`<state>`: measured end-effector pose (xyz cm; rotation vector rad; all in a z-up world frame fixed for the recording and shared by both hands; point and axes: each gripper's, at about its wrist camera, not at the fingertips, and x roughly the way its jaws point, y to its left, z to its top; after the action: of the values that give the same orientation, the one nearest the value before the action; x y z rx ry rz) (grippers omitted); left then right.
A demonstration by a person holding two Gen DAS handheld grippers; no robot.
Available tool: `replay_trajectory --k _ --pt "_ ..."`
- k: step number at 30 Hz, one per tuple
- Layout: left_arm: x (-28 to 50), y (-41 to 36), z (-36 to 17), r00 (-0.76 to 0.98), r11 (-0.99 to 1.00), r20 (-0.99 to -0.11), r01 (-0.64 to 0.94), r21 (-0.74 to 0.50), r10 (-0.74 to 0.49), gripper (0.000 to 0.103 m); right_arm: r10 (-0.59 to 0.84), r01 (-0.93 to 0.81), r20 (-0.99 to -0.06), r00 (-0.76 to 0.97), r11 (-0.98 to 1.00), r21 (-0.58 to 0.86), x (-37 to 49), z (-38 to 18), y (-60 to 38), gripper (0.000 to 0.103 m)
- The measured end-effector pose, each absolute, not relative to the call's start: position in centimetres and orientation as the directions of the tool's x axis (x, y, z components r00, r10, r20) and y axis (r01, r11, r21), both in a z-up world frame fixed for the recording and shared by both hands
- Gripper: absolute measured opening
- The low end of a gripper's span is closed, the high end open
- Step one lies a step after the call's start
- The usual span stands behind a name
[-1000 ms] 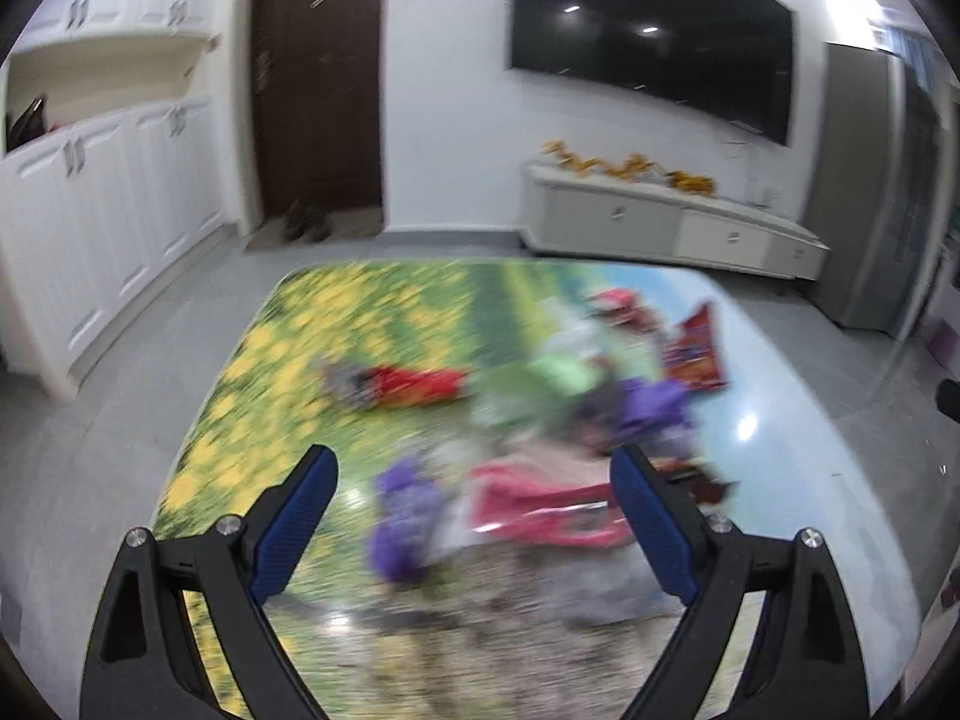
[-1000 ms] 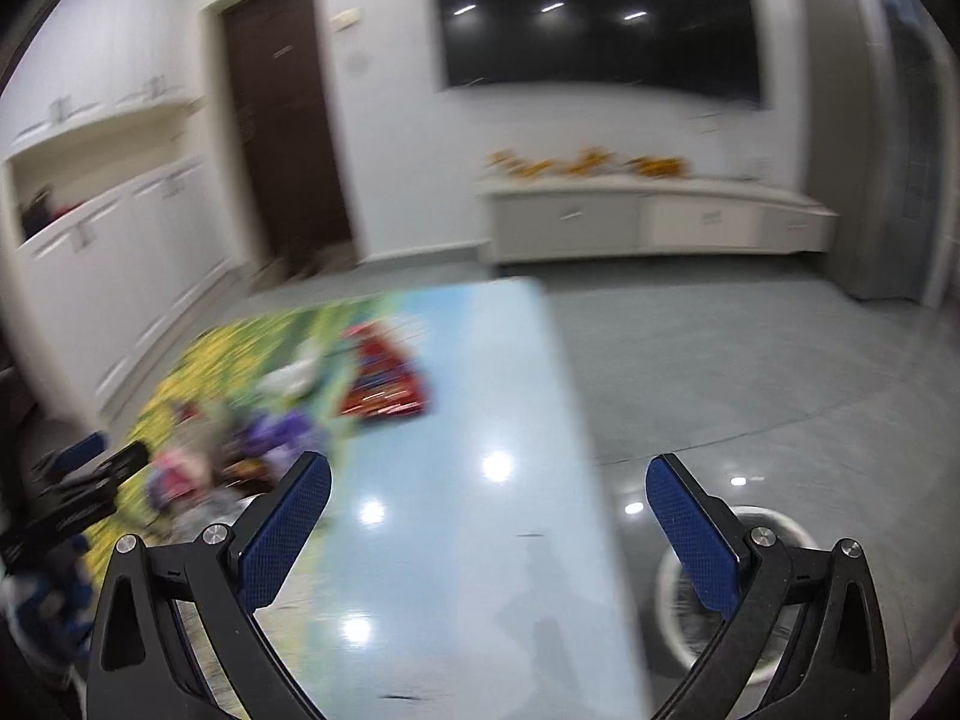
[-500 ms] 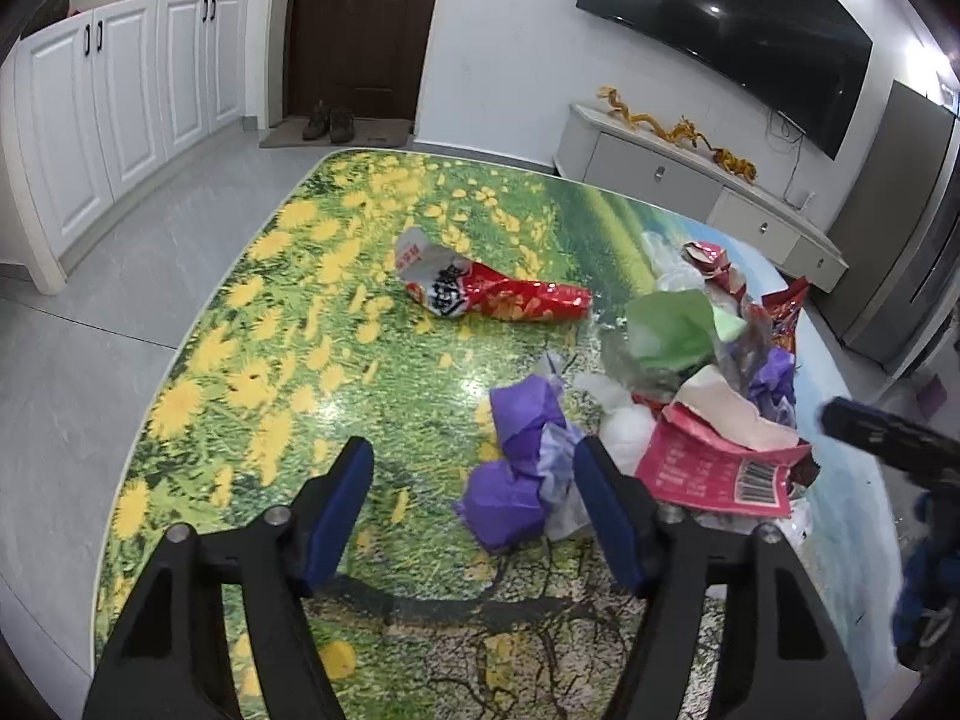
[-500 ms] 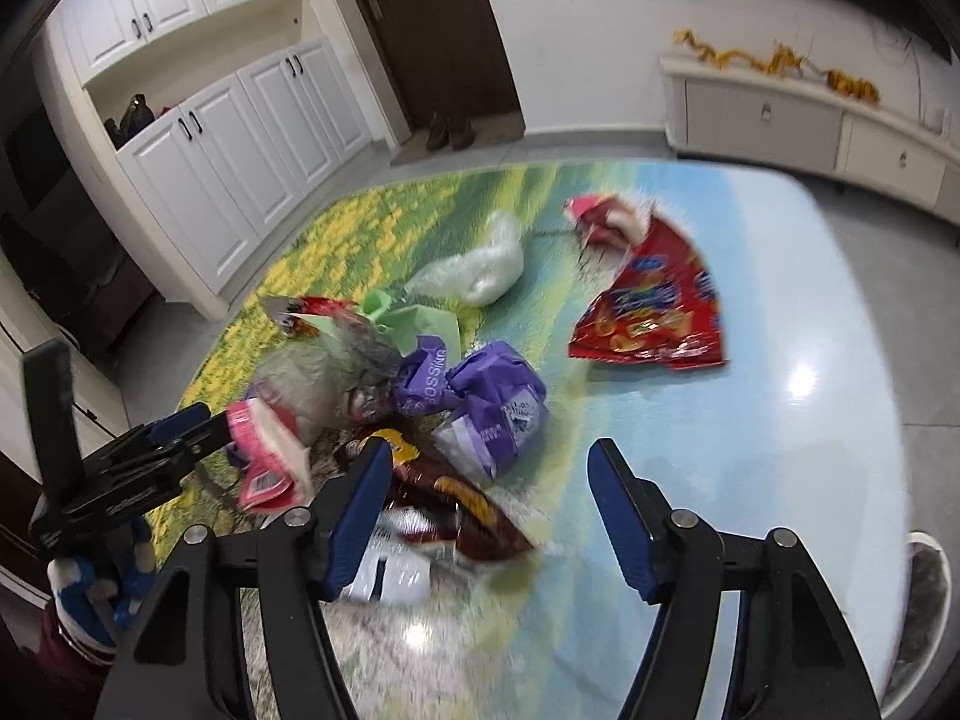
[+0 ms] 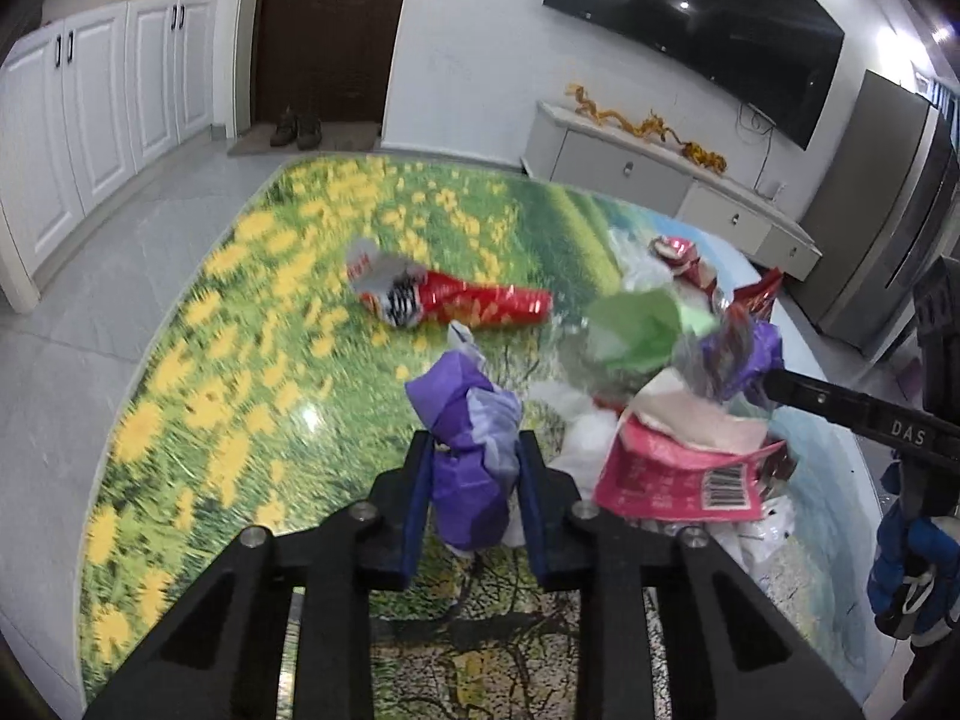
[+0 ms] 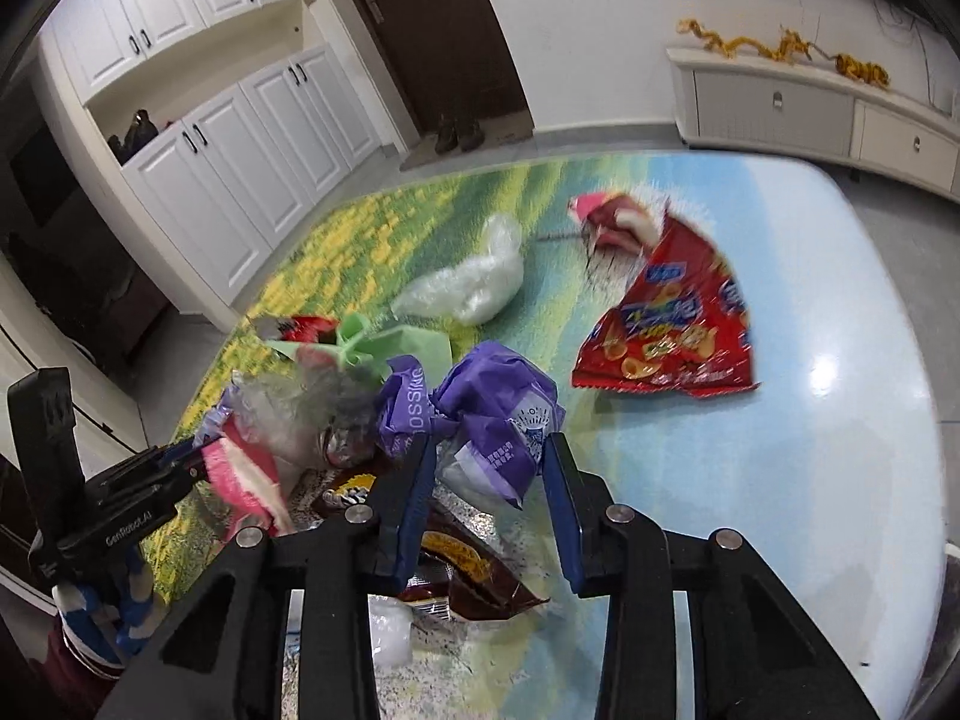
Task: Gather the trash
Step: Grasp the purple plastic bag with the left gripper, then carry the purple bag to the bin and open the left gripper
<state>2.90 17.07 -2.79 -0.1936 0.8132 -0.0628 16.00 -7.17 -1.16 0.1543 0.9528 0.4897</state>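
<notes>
Trash lies in a heap on a table (image 5: 210, 360) printed with a flower field. In the left wrist view my left gripper (image 5: 474, 480) is closing, and its blue pads press a crumpled purple wrapper (image 5: 462, 408) that fills the gap. In the right wrist view my right gripper (image 6: 489, 480) is also closing, on a second purple wrapper (image 6: 498, 402) that bulges out past its fingertips. Both wrappers rest on the table. A pink barcode wrapper (image 5: 678, 474) and a green wrapper (image 6: 384, 348) lie between the two grippers.
A red chip bag (image 6: 666, 330), a clear plastic bag (image 6: 474, 288) and a small red-pink wrapper (image 6: 612, 219) lie farther back. A red-and-white wrapper (image 5: 456, 300) lies alone on the yellow flowers. A brown wrapper (image 6: 468, 564) lies under my right gripper. White cabinets and a TV console stand beyond the table.
Both grippers came down onto the trash heap, the right one swinging in from the table's bare side. Their jaws went from wide open to narrow, each around a purple wrapper.
</notes>
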Motion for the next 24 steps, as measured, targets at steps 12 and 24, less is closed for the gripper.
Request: replay_trajectory --k 12,24 --pt "0.8 8.4 3.8 0.742 0.971 -0.626 0.194 -0.143 -0.24 0.025 0.435 -0.221 -0.64 0.634 0.894 0.389 10.2 3.1 -17.1 0.035" --pt "3.6 -16.8 3.4 0.508 0.781 -0.677 0.603 -0.163 -0.533 0.026 0.032 0.286 -0.758 0.652 0.915 0.285 2.0 -2.0 -38.9 0.036"
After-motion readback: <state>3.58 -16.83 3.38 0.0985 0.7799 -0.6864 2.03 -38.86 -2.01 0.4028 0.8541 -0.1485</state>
